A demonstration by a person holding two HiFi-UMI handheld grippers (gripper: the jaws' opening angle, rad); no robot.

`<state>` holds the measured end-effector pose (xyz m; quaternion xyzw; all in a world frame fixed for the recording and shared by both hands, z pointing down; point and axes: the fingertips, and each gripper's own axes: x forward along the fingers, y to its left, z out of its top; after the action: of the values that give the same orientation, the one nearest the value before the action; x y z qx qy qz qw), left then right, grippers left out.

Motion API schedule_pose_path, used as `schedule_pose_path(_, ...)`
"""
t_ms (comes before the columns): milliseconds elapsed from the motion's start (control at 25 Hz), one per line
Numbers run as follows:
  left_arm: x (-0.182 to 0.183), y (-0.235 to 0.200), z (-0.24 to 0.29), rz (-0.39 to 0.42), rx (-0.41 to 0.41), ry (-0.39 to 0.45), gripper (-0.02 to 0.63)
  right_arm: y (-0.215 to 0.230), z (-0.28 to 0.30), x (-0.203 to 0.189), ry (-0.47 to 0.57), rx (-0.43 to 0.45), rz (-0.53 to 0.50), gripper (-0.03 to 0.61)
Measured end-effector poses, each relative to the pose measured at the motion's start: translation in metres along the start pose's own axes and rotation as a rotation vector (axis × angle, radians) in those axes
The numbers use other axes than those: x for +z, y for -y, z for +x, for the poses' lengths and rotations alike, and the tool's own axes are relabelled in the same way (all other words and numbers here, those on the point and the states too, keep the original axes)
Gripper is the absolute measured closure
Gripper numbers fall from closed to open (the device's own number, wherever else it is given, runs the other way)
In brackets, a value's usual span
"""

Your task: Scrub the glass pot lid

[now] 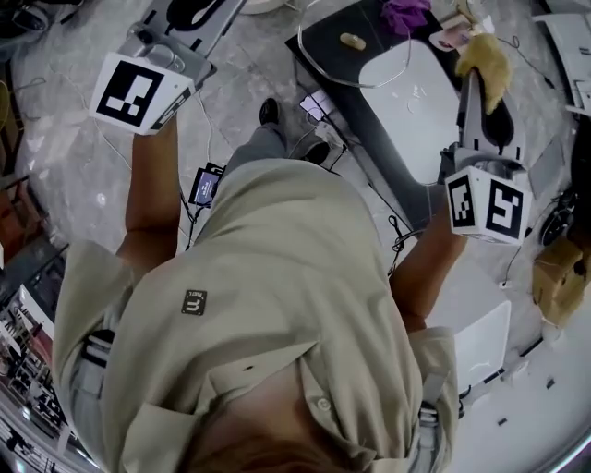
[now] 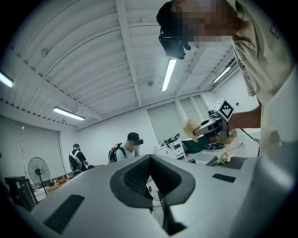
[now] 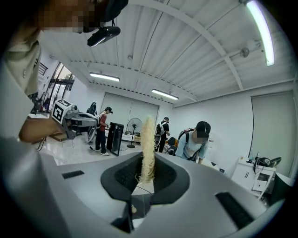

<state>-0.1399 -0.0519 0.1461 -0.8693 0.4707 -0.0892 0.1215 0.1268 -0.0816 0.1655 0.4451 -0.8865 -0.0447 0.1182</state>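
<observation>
The glass pot lid [image 1: 323, 71] lies at the top of the head view, its clear rim over a black mat [image 1: 325, 32] and a white oval board [image 1: 411, 102]. My right gripper [image 1: 482, 69] is raised beside that board and is shut on a yellow scrubbing pad [image 1: 489, 57]. In the right gripper view the pad [image 3: 148, 146] stands edge-on between the pads of the gripper [image 3: 148, 160]. My left gripper [image 1: 197, 11] is held up at the top left, away from the lid. Its jaws [image 2: 150, 160] are shut with nothing between them. The lid is in neither gripper view.
A purple bundle [image 1: 406, 14] lies on the mat. A tan bag [image 1: 559, 277] and a white box [image 1: 485, 342] sit at the right. A small device on cables [image 1: 205, 187] hangs by my left arm. People [image 3: 198, 139] stand further back in the room.
</observation>
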Motion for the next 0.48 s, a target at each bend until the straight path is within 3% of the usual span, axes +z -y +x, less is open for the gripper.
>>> schedule_pose_path(120, -0.007, 0.0, -0.014, 0.019, 0.006, -0.048, 0.6, -0.006, -0.002, 0.002, 0.007, 0.009, -0.008, 0.532)
schedule_pose_path(280, -0.002, 0.001, -0.022, 0.017, 0.024, -0.017, 0.6, -0.011, -0.003, -0.001, 0.003, 0.016, -0.006, 0.532)
schedule_pose_path(480, -0.011, 0.001, -0.033, 0.008, 0.042, -0.052, 0.6, -0.015, -0.005, -0.003, -0.004, 0.026, -0.008, 0.532)
